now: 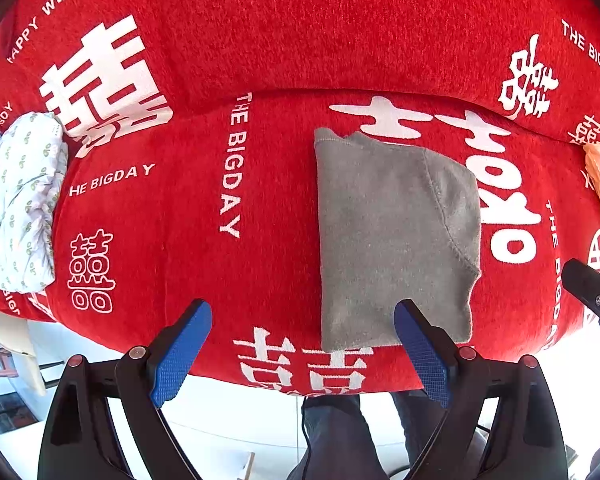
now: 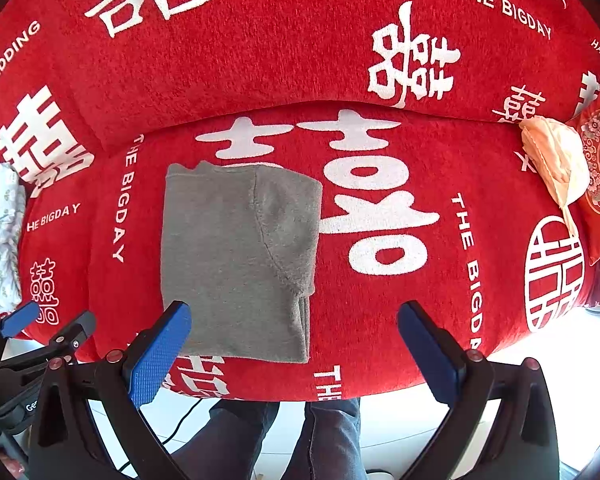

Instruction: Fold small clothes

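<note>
Nearest you, your left gripper [image 1: 302, 354] and right gripper [image 2: 294, 354] both hang spread wide and empty, their blue ribbed pads over the front edge of the nubby red printed sofa cover [image 2: 380, 320], where the grey fleecy garment [image 2: 236, 260] lies folded in a flat rectangle, a white patterned cloth [image 1: 18, 204] bunched far left.
</note>
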Available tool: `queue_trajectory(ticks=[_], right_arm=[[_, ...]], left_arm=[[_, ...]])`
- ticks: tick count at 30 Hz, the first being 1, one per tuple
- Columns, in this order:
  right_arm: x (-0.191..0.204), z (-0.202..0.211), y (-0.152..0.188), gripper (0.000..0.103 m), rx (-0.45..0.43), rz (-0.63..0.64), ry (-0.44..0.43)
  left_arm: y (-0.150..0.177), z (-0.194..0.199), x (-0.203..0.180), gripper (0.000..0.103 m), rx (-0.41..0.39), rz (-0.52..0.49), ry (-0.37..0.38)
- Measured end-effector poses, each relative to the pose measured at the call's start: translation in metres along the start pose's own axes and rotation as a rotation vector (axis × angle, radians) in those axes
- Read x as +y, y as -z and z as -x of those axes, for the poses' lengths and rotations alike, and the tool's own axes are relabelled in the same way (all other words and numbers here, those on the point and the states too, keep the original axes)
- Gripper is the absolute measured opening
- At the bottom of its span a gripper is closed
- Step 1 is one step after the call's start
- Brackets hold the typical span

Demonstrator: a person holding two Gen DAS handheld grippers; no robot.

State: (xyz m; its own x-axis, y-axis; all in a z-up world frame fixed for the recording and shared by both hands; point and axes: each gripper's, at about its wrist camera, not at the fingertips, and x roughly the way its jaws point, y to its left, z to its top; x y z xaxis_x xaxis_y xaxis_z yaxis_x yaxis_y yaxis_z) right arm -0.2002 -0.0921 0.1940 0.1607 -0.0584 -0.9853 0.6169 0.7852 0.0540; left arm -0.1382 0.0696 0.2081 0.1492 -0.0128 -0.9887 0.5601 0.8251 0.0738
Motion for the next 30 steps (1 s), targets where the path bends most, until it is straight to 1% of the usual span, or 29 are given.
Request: queue_trajectory(ticks=[16,30], right_arm=[[0.0028,0.0015,0.003,0.103,0.001,-0.017,-0.001],[0.0036,0.0004,0.0043,0.103,0.003,-0.017,0.0]], left_arm=[[-0.0002,-0.0003,-0.0019,0.093,0.005,-0.006,-0.001],[-0.0009,0.0017,-0.0019,0.093,-0.018,-0.039,-0.013]])
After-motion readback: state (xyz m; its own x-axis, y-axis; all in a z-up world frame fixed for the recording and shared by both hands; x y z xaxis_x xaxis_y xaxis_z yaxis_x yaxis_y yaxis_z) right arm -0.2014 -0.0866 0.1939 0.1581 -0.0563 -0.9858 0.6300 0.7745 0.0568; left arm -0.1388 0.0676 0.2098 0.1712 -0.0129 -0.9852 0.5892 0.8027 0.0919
